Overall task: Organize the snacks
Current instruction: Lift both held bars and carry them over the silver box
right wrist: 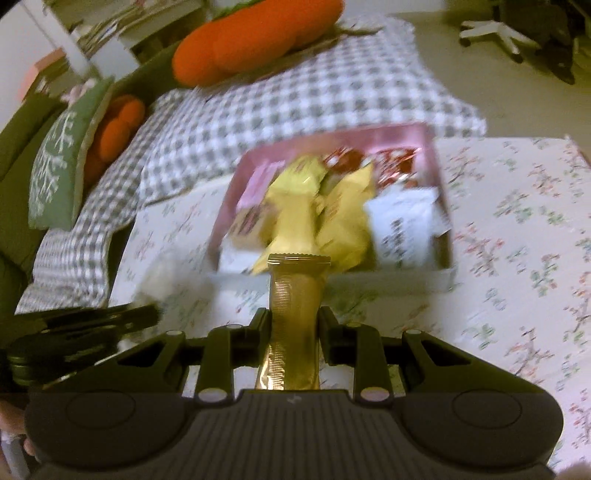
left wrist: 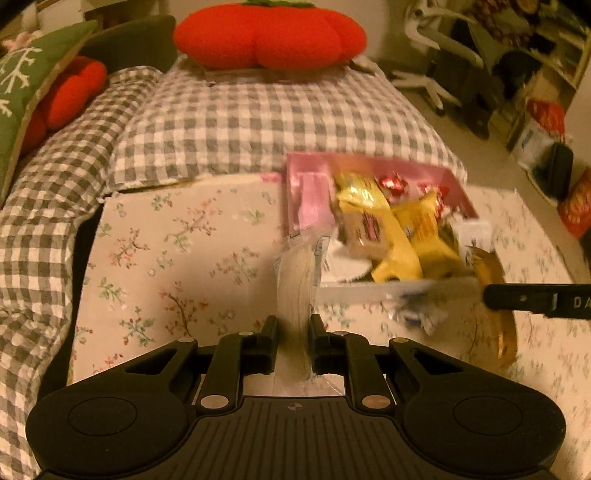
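Observation:
A pink box sits on the floral tablecloth, holding yellow snack packs, red wrapped candies and a white packet. My left gripper is shut on a clear packet of pale snack, held upright just left of the box. My right gripper is shut on a gold wrapped bar, in front of the box's near wall. In the left wrist view the right gripper's finger and gold bar show at the right.
A grey checked quilt lies behind the table, with red tomato cushions and a green pillow. Shelves and bags stand at the far right. The left gripper shows blurred at the right wrist view's left edge.

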`<state>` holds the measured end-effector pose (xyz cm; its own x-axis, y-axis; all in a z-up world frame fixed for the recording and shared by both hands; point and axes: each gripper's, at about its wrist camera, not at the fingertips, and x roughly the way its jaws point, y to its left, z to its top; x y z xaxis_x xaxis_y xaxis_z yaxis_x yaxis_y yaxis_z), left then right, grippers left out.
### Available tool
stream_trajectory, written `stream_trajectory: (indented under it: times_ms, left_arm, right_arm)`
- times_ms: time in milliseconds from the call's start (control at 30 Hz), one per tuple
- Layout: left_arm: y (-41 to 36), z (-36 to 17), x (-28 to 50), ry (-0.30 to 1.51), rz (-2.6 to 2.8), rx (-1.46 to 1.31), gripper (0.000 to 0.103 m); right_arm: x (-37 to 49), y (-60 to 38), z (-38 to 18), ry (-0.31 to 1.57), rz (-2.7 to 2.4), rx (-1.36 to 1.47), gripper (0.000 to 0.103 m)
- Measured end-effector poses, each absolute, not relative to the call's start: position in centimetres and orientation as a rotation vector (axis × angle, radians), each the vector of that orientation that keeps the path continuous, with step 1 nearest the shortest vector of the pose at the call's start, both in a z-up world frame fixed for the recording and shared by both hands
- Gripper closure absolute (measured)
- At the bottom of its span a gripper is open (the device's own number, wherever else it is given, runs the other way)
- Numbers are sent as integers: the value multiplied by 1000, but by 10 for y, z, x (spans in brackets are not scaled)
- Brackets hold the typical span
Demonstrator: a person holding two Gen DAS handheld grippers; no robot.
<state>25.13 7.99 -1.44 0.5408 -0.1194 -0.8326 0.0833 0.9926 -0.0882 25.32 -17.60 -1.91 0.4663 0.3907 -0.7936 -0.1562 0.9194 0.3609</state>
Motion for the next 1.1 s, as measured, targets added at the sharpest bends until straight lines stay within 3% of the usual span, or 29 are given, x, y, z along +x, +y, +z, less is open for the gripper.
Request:
stream_trajectory:
  times_ms: [533, 1100]
  left_arm:
    - [78, -7, 310, 895, -131, -176, 89]
    - [53, -54, 381, 827, -117, -80, 88]
  right_arm:
    - [284, -227, -31, 982, 220, 359, 78]
    - [341, -181, -20, 909, 355, 327, 78]
